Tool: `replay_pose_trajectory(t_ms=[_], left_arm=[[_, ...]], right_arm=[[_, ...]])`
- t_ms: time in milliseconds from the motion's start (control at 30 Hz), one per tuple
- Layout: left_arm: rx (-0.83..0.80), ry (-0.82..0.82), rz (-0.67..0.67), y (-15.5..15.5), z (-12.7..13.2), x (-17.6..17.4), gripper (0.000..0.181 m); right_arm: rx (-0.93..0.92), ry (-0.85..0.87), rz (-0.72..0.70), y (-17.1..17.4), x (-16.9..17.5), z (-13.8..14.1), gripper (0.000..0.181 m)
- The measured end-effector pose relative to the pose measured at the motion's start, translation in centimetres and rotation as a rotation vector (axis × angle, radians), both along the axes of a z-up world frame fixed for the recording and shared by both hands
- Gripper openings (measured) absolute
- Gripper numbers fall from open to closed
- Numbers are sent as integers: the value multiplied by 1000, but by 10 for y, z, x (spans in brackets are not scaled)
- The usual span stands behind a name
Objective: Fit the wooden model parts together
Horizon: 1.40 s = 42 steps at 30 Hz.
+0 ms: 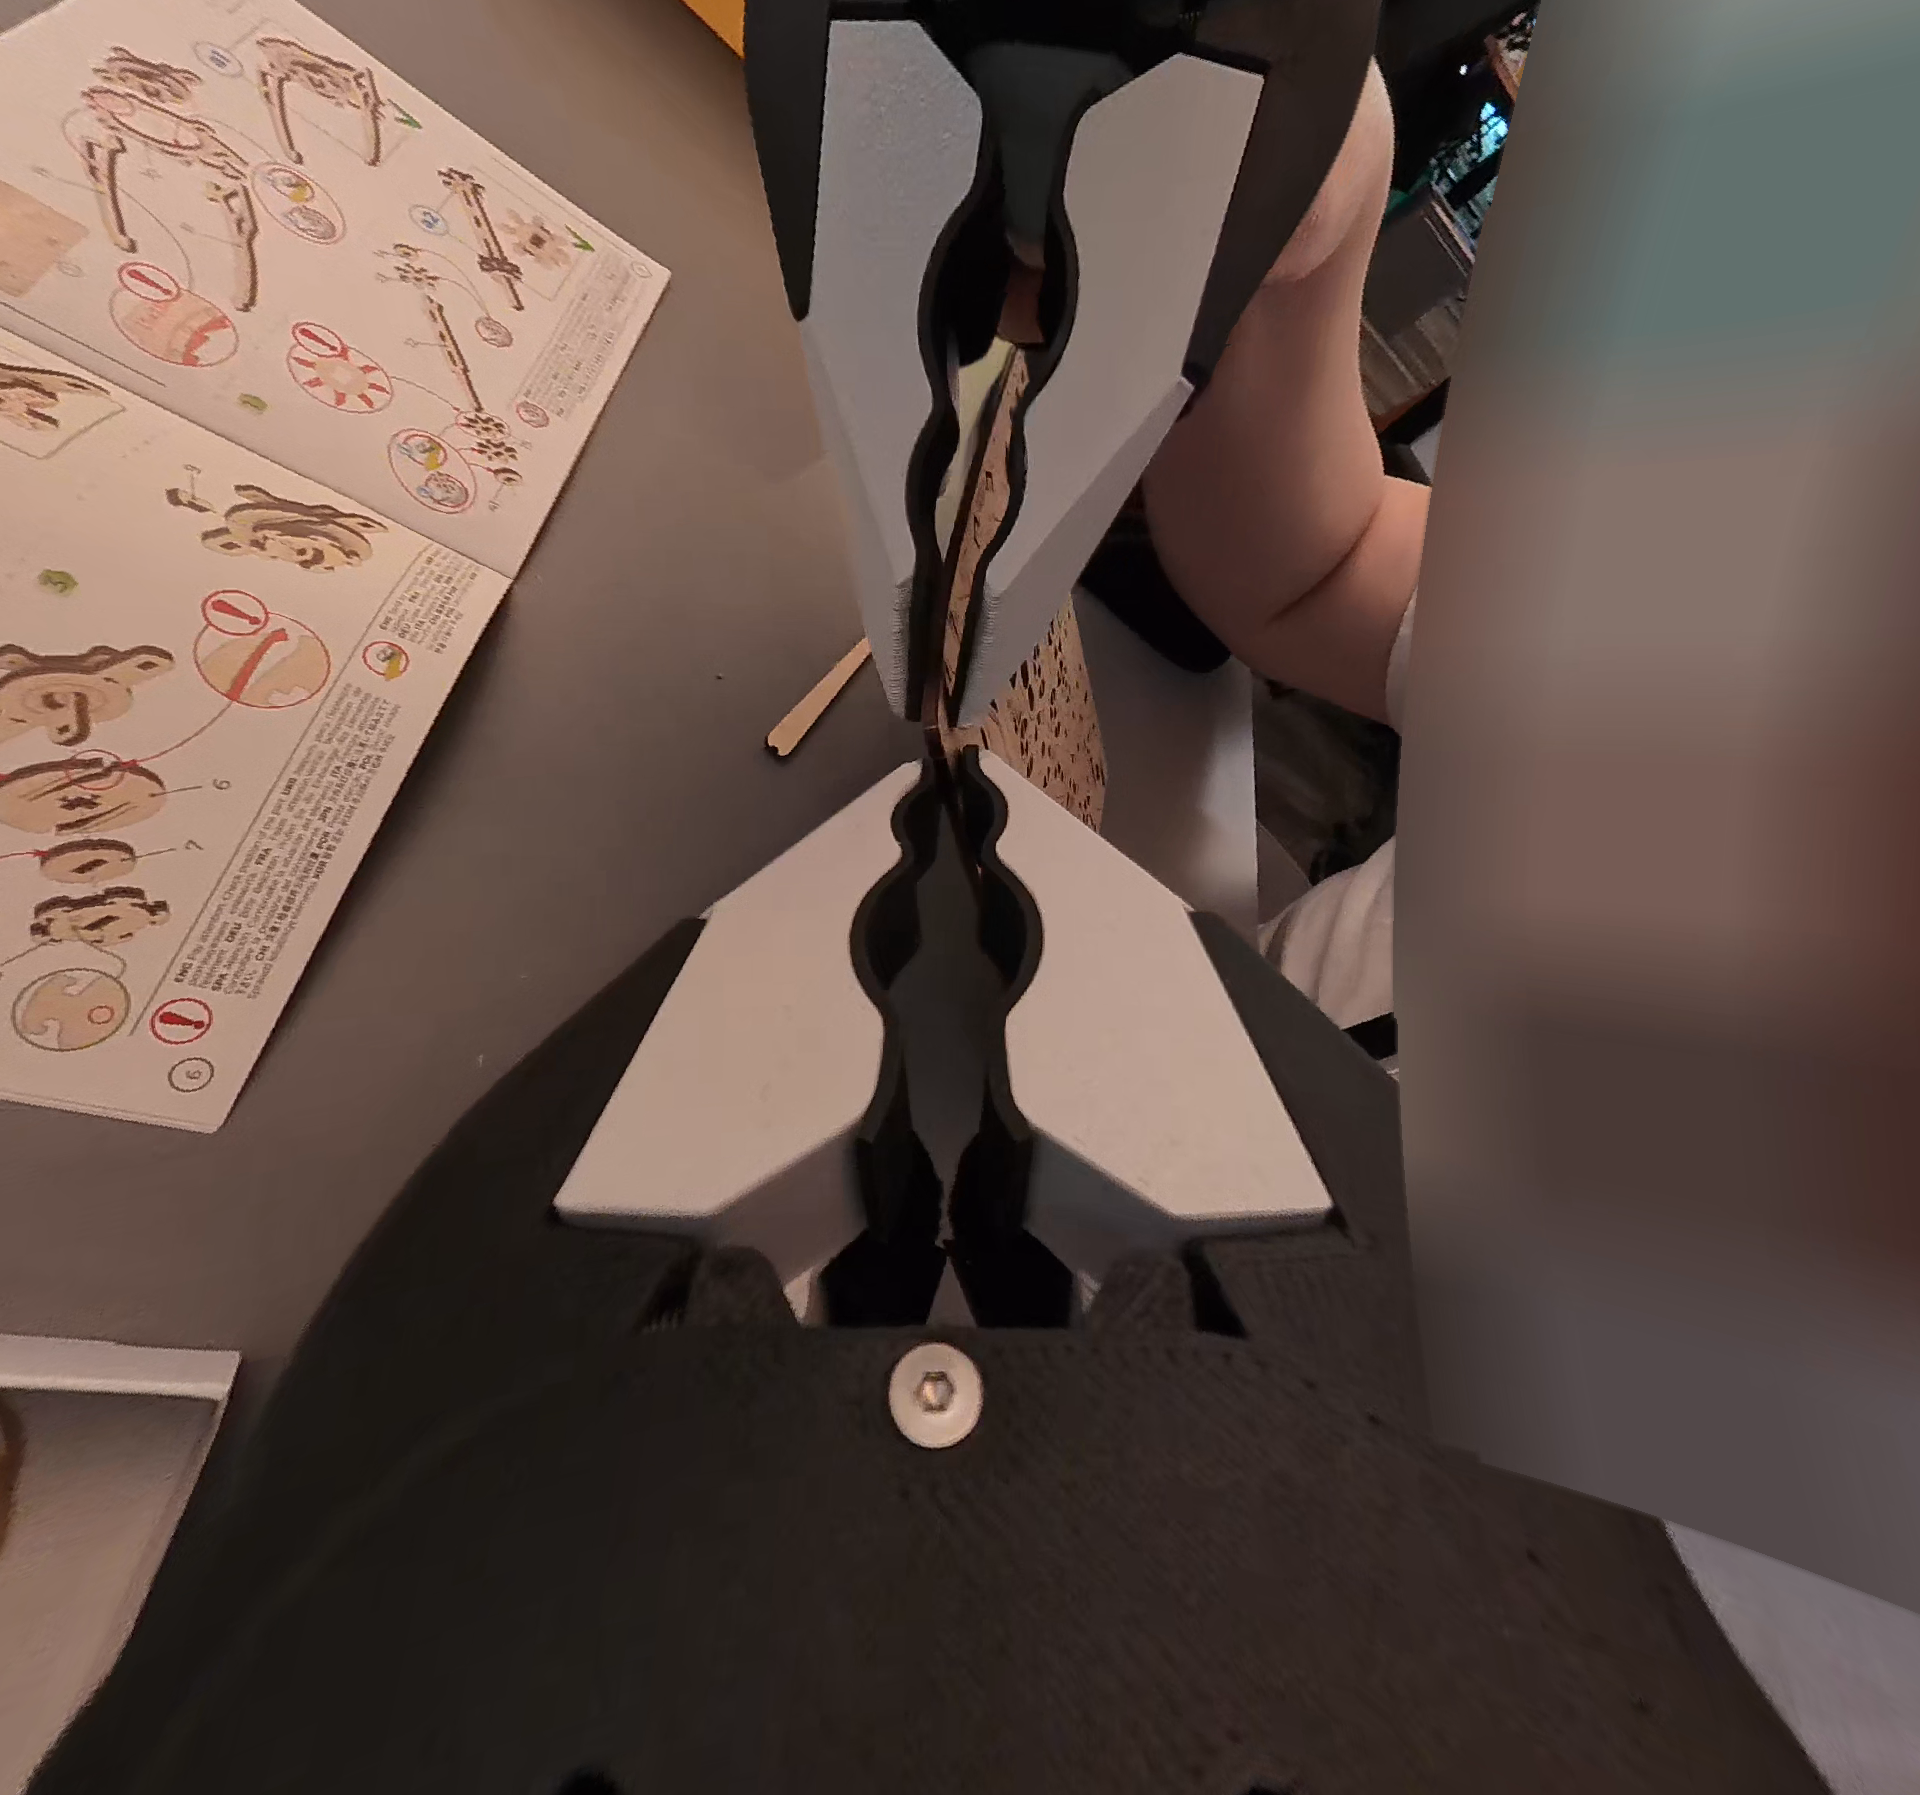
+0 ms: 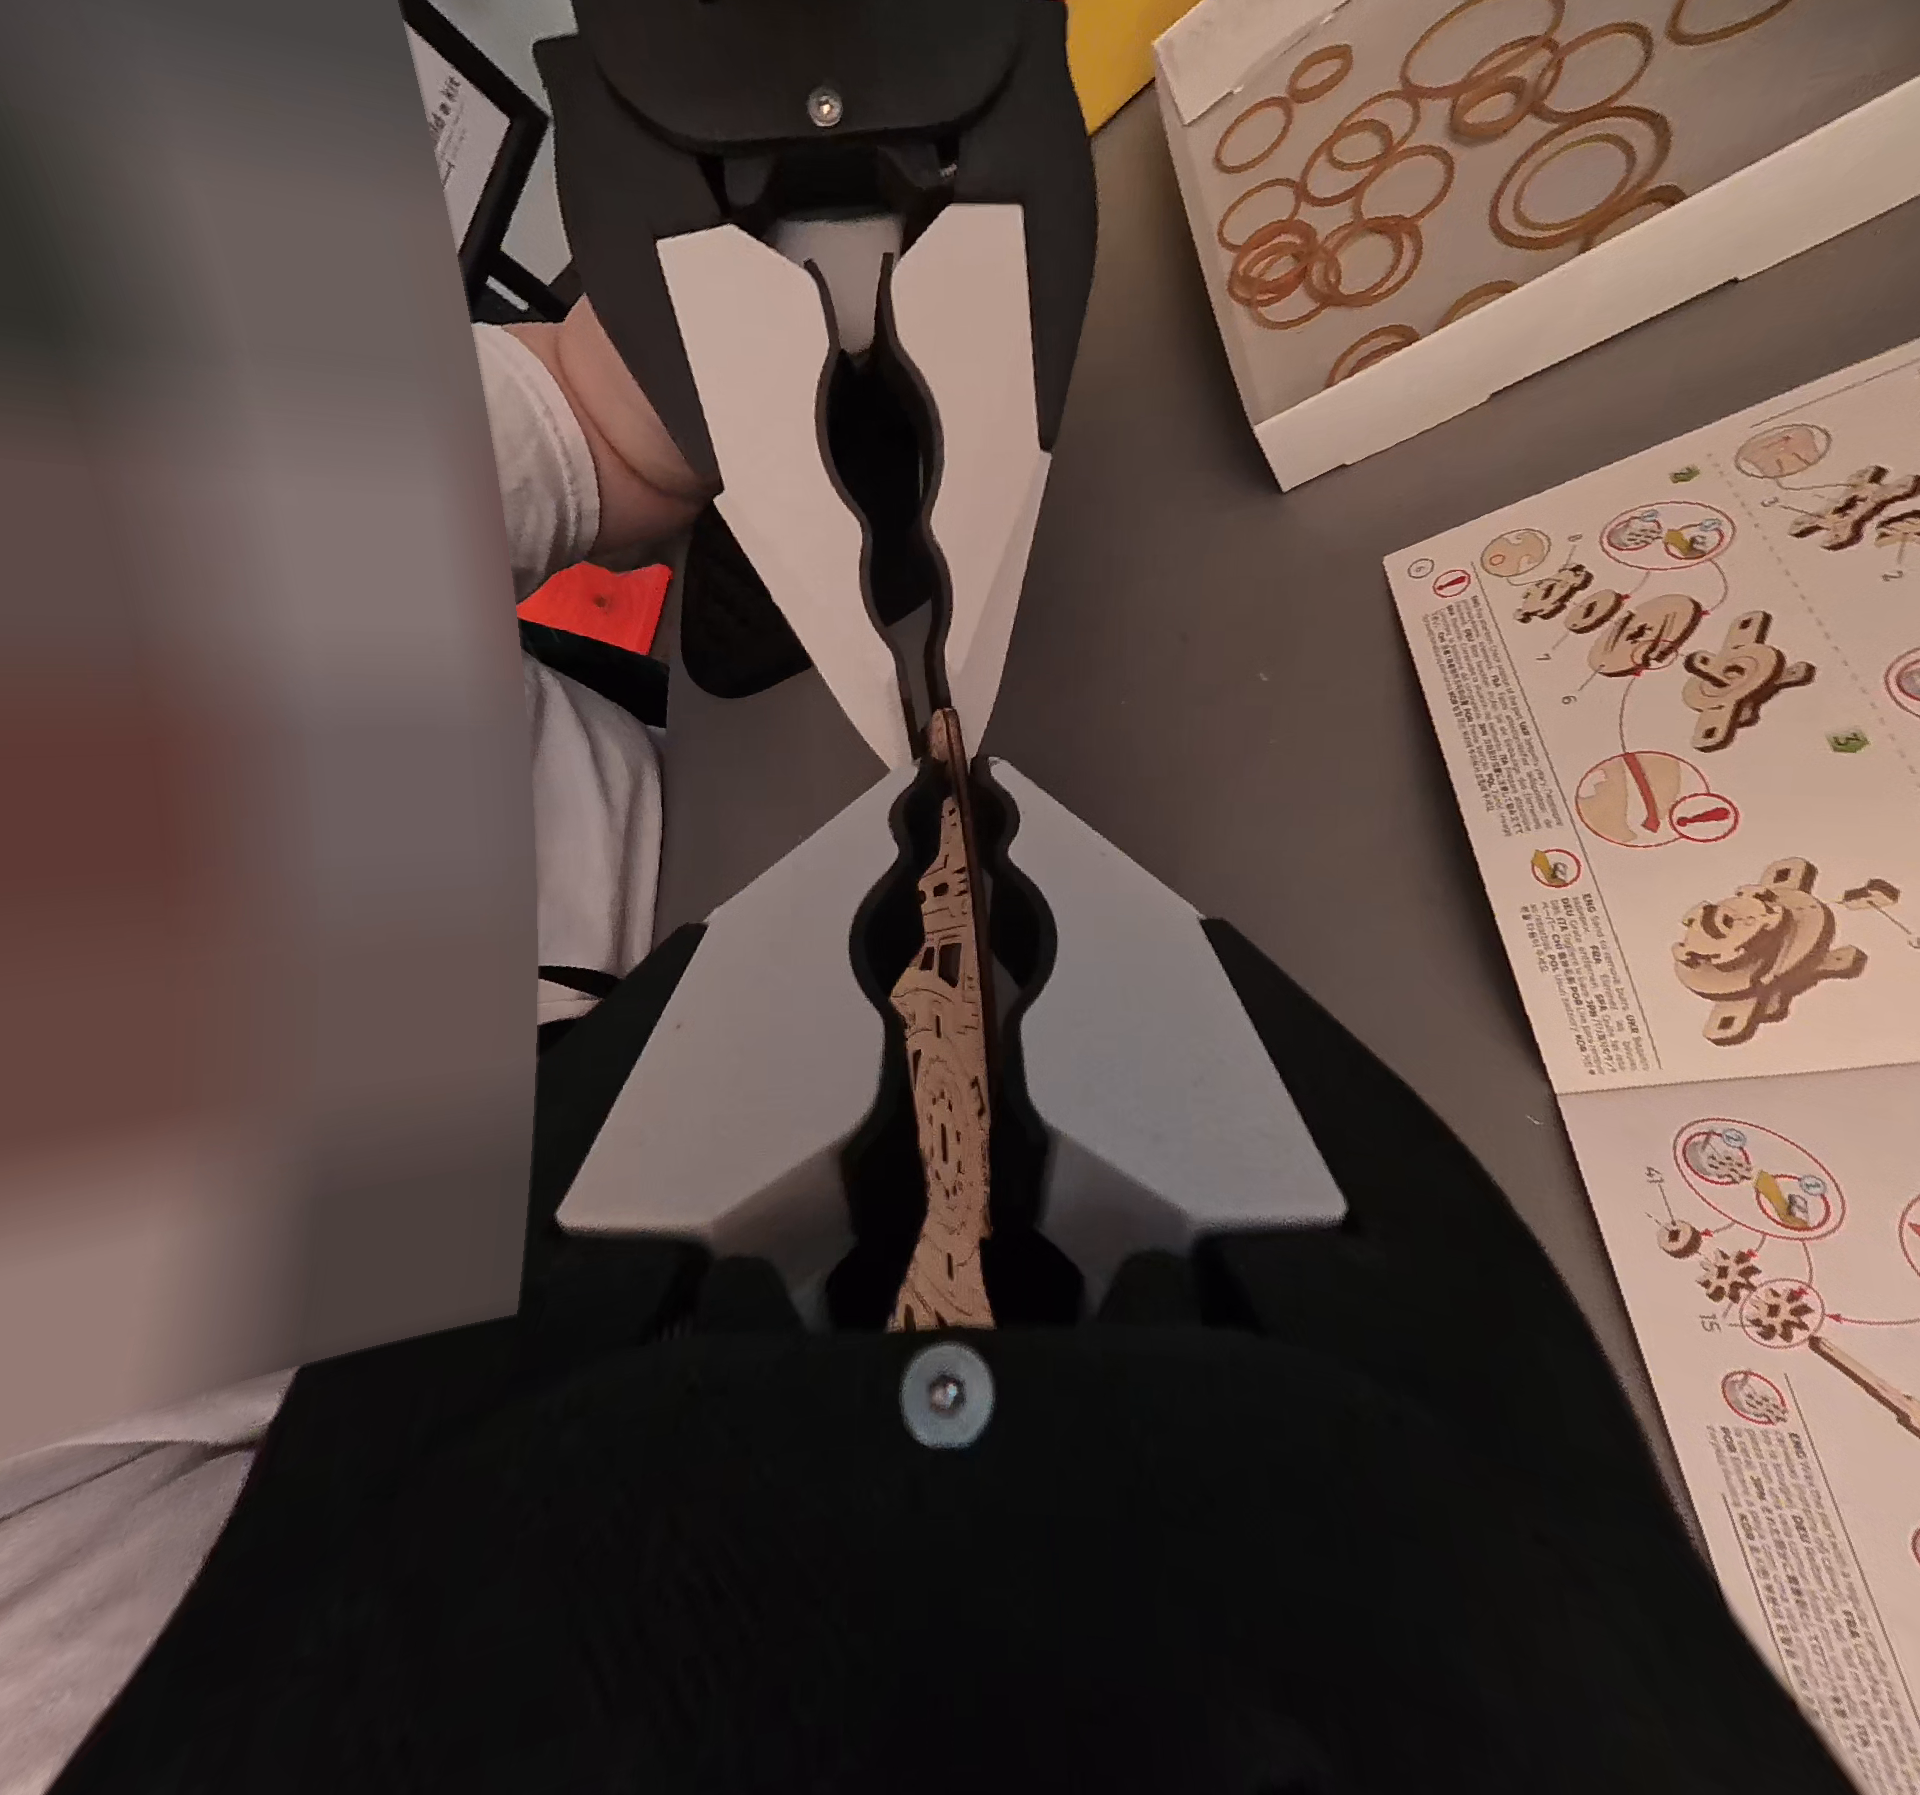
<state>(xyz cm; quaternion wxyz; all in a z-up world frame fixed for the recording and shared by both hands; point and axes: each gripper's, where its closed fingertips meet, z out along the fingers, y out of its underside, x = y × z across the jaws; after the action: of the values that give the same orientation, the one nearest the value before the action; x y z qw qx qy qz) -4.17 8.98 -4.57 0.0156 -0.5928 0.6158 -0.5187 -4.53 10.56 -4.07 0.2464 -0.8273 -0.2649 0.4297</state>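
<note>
Grippers tip to tip above grey table. Right gripper closed flat on engraved wooden panel, edge-on between its fingers. Left gripper nearly shut, apparently pinching the panel's protruding end; contact hard to confirm. Likely purpose: opposed grip steadies the thin piece for fitting. Instruction sheet open alongside; tray of wooden rings beyond.

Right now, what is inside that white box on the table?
The white box holds many loose wooden rings, large and small, some overlapping. Its near wall hides whatever lies along that edge.
</note>
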Motion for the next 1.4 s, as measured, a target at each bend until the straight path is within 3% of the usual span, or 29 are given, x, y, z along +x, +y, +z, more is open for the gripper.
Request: replay_pose_trajectory(t_ms=[167,400,567,767,1400], left_arm=[[76,11,9,3,-5,0,2],[11,2,-8,4,-5,1,3],[164,24,31,10,-16,3,5],[-14,-6,-20,0,-1,1,2],[-15,-11,-38,-4,-3,1,2]], right_arm=[[-22,-9,-26,3,0,-5,4],[-4,-5,-22,4,0,-3,3],[-15,-92,-77,9,4,-14,5],[-35,9,-32,-1,1,0,5],[-93,41,5,-7,0,-3,3]])
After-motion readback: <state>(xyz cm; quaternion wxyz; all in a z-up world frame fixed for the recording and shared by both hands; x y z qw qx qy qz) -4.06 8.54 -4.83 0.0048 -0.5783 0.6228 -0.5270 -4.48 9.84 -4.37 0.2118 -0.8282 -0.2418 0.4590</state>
